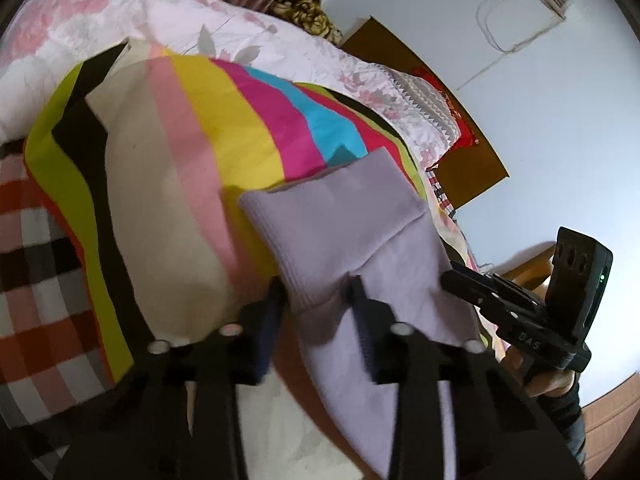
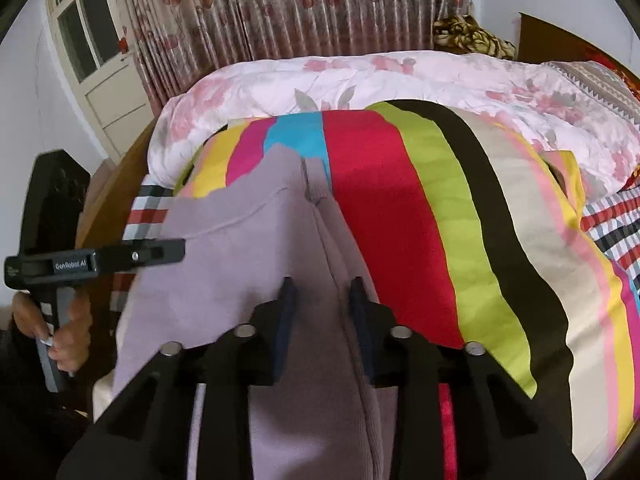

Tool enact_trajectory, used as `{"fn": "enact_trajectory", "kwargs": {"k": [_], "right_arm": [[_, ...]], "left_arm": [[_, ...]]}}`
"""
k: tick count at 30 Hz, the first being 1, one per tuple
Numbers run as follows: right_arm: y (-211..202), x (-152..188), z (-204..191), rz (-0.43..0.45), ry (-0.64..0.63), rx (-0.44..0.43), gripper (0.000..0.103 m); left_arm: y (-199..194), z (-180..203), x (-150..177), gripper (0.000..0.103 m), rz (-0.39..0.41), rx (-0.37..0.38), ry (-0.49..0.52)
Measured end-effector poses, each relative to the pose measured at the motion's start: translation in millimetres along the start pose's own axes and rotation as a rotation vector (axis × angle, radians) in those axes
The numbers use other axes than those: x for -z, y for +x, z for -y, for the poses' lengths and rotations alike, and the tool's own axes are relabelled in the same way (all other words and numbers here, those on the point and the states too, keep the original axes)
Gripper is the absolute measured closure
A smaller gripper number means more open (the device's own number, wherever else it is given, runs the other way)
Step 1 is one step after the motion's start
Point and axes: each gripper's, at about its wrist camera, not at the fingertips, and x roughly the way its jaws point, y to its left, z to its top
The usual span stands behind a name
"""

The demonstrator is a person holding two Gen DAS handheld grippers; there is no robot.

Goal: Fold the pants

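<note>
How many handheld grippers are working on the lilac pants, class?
2. The left gripper straddles the ribbed edge of the lilac pants; the right gripper straddles their raised centre fold. None seems hidden.

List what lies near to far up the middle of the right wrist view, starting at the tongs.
Right tongs → lavender pants → striped multicolour sheet → pink floral quilt → flowered curtain.

Right tongs [image 2: 324,294] apparently pinch lilac pants [image 2: 240,260] on striped sheet [image 2: 440,220].
</note>
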Motion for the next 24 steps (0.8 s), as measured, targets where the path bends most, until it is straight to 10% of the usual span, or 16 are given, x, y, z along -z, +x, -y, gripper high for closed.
{"fn": "enact_trajectory", "kwargs": {"k": [20,24], "right_arm": [[3.0,2.6,11.5,-0.014,0.085,-0.057,0.076],[1.0,5.9,11.3,0.008,0.078,-0.043,0.091]], "left_arm": [[3.2,5.8,-0.9,0.064,0.014,-0.046,0.049],[2.0,11.9,1.3,0.084,0.032,-0.054,0.1]]}}
